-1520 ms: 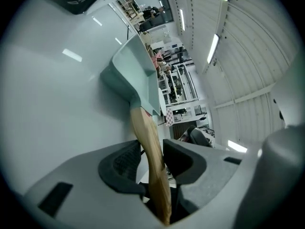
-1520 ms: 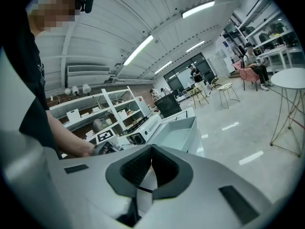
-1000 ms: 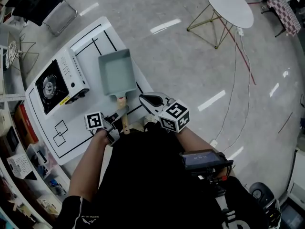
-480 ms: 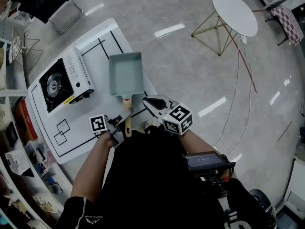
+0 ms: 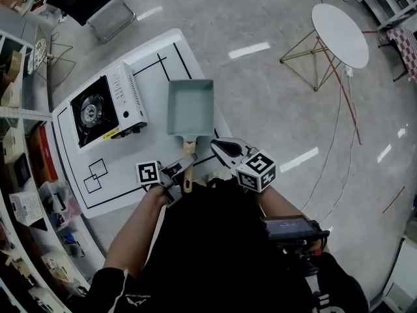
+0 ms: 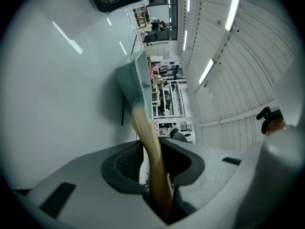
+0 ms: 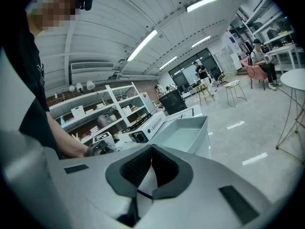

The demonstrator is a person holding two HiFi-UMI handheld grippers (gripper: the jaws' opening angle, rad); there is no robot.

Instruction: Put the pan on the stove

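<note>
Not much has moved since the earlier frames except the head view itself: table [image 5: 117,175], pan [image 5: 191,106] and stove [image 5: 107,109] all sit further right in the picture, w/ the same spacing between them. The left gripper [image 5: 181,169] still pinches the pan's wooden handle [image 5: 188,168], pads pressed on it from both sides near its free end. The right gripper [image 5: 221,149] hangs just right of the handle, jaws together at the tips, nothing between them.

Pan sits near the table's right edge, long axis running from the handle by the person straight out to the far side. Can't tell for sure whether it's resting on the table or lifted a bit; the head view is too steep, and the left gripper view only shows a shadow under it.

Key relation: the stove lies to the pan's left, near but apart, burner well over on its far-left part. So the move is prob. sideways left plus a lift, and the left gripper is already the nearer one.
</note>
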